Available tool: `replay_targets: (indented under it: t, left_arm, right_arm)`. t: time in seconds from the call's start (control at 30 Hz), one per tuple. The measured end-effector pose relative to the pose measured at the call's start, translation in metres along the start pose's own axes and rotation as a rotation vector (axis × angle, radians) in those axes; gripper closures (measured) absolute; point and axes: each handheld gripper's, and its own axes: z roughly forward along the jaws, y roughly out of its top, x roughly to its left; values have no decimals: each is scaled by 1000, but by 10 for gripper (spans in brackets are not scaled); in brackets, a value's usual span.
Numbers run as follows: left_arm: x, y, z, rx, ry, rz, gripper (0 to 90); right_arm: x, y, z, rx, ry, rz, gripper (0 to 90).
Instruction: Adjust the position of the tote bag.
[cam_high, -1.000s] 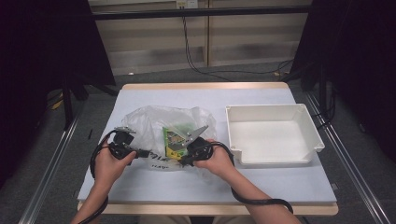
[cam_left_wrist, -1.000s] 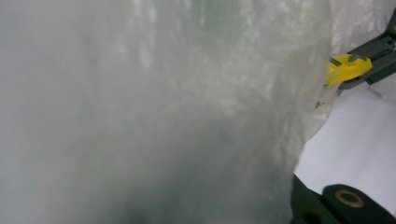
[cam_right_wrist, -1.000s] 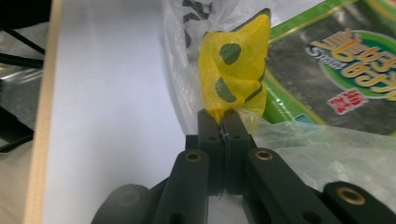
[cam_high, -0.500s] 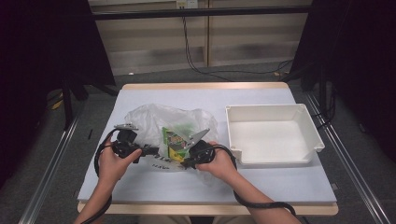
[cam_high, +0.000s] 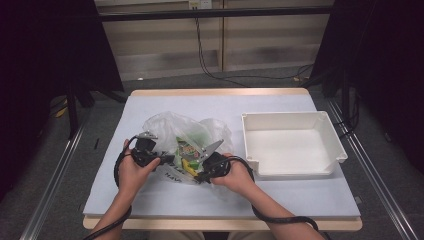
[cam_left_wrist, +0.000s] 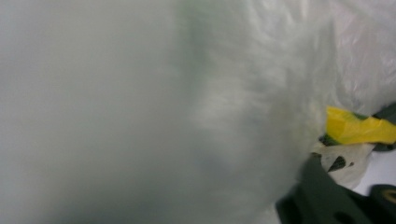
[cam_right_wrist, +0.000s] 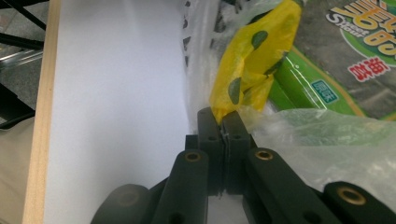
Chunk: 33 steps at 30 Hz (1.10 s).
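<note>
Lying between left gripper (cam_high: 161, 160) and right gripper (cam_right_wrist: 222, 122): plastic bag (cam_high: 165, 127).

Right tool (cam_right_wrist: 223, 122) clamped shut, left tool (cam_high: 167, 160) parted

The pale table (cam_high: 150, 200) carries two things — a crumpled plastic bag (cam_high: 167, 125) and, right, a white tray (cam_high: 292, 120).

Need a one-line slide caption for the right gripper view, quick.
Right hand-held gripper shut on the clear plastic bag, beside a yellow wrapper and green snack packet.
</note>
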Motion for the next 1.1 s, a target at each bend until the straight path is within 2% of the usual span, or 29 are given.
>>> replay_targets:
  t: [0.07, 0.13, 0.2, 0.23, 0.27, 0.3, 0.33, 0.4, 0.5, 0.57, 0.6, 0.67, 0.73, 0.77, 0.83, 0.93, 1.03, 1.1]
  left_arm:
    - [1, -3, 1, 46, -12, -22, 872]
    - [1, -5, 2, 81, -31, -36, 894]
    - [0, -6, 0, 101, -37, -30, 897]
    - [-1, -7, -1, 95, -53, -48, 897]
    - [-2, -8, -3, 96, -61, -49, 897]
    - [-1, -9, -5, 102, -65, -42, 898]
    - [-2, -10, -7, 91, -69, -61, 898]
    - [-1, -12, -10, 80, -81, -67, 898]
    - [-2, -12, -14, 63, -83, -80, 898]
    - [-2, -12, -17, 58, -82, -73, 898]
    - [-3, -12, -18, 51, -88, -79, 898]
    - [-5, -11, -20, 52, -93, -65, 897]
    - [-8, -11, -20, 49, -78, -59, 898]
    - [-8, -11, -21, 46, -92, -62, 897]
    - [-8, -11, -21, 37, -112, -73, 898]
    - [-10, -11, -23, 36, -109, -58, 897]
    - [-11, -11, -25, 8, -114, -79, 894]
    - [-11, -9, -28, -13, -116, -83, 872]
  right_arm:
    - [-1, -1, -1, -3, -11, 8, 872]
    - [-2, -1, -2, -16, -14, 24, 825]
    - [-3, 1, -4, -27, -27, 43, 739]
    - [-3, 2, -5, -35, -31, 48, 692]
    - [-5, 5, -6, -50, -44, 52, 631]
    - [-5, 7, -7, -61, -48, 56, 621]
    - [-5, 9, -8, -67, -48, 45, 599]
    - [-4, 14, -9, -70, -75, 38, 478]
    - [-3, 24, -8, -76, -88, 37, 386]
    - [-3, 29, -6, -77, -101, 28, 327]
    - [-2, 32, -5, -77, -103, 32, 309]
    - [-3, 36, -1, -72, -104, 32, 272]
    - [-3, 40, 3, -72, -83, 19, 250]
    - [-3, 43, 6, -71, -67, 22, 235]
    - [-1, 46, 11, -70, -55, 33, 242]
    - [1, 48, 21, -57, -29, 22, 327]
    - [4, 48, 28, -56, 7, -8, 578]
    - [7, 47, 30, -52, 12, -28, 747]
